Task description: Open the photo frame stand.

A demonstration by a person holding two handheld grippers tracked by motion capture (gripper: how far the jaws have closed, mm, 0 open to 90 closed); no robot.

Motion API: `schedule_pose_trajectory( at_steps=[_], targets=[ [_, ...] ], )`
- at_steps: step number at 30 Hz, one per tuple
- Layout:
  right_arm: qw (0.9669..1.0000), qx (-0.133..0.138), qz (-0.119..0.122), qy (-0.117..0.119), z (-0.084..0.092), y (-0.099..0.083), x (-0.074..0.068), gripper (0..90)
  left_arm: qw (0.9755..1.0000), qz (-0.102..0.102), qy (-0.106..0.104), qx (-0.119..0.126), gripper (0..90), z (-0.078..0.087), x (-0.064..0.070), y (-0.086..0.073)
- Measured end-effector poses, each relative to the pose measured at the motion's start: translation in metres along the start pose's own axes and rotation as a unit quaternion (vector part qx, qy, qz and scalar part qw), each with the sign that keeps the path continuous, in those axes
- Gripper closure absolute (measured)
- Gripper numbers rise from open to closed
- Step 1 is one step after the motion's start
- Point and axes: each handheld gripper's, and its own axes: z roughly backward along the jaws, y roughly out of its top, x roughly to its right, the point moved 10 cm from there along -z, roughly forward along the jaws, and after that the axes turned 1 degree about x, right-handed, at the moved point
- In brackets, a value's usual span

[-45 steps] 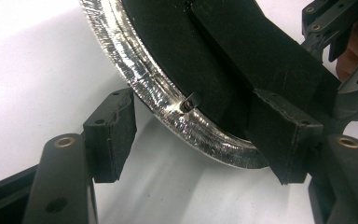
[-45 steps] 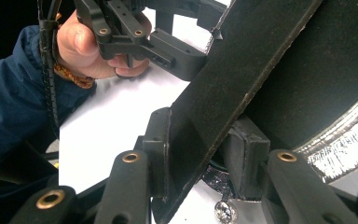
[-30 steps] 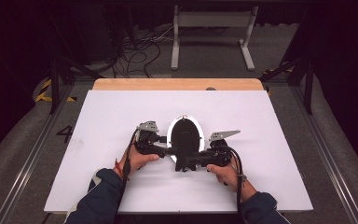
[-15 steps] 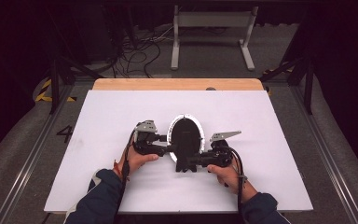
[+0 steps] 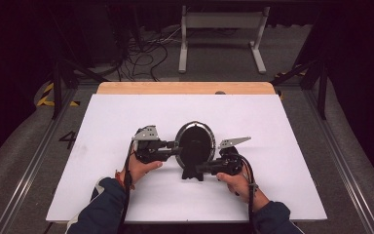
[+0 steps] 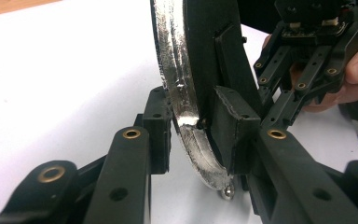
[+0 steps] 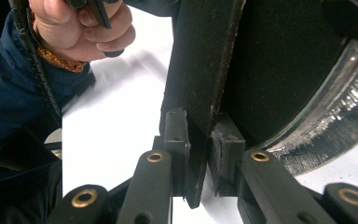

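While holding the oval frame point(image 5: 195, 142) upright just in front of the middle of the white desk point(image 5: 107, 126), with its black back turned towards the front edge, treat the job as swinging out the prop so that it can stand alone, which is only a reading of the grip. Keep the left gripper point(image 5: 176, 147) where it is: closed further just now and clamped across the left side of the frame, one pad on the silver rim point(image 6: 177, 70), the other on the black back. Hold that side firm but not hard, since a shiny curved edge probably slips easily, and avoid tilting it towards either side edge of the desk. Leave the right gripper point(image 5: 200, 168) pinched on the stand point(image 7: 200, 70), the thin black flap at the bottom of the back; closed further too just now, with the flap squeezed between both pads. Draw that flap away from the back slowly, along its hinge rather than across it. Let go only once the bottom of the rim and the foot of the stand both rest on the desk.
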Motion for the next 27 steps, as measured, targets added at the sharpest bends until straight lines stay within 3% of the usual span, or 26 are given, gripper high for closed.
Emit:
schedule_pose_trajectory(
  at_steps=[5, 12, 13, 15, 22, 27],
  targets=[
    [1.0000, -0.002, 0.005, -0.004, 0.002, -0.001, 0.001, 79.1, 0.9992, 0.018, -0.035, -0.001, 67.6, -0.002, 0.003, -0.004],
    [1.0000, 0.003, 0.004, -0.008, 0.002, 0.000, 0.003, 78.8, 0.9991, 0.020, -0.035, -0.011, 63.3, -0.010, 0.003, -0.007],
    [1.0000, 0.002, 0.004, -0.008, 0.002, 0.000, 0.003, 78.8, 0.9987, 0.028, -0.039, -0.016, 63.4, -0.011, 0.005, -0.009],
    [0.9999, 0.003, 0.006, -0.010, 0.002, 0.001, 0.002, 78.8, 0.9981, 0.021, -0.044, -0.037, 63.8, -0.014, 0.006, -0.014],
    [0.9998, 0.006, 0.008, -0.016, 0.003, 0.002, 0.004, 77.8, 0.9984, -0.007, -0.024, -0.050, 66.4, -0.016, 0.006, -0.014],
    [0.9998, 0.013, 0.008, -0.012, 0.005, 0.004, 0.002, 77.6, 0.9979, -0.035, 0.007, -0.055, 67.2, -0.014, 0.006, -0.010]
  ],
)
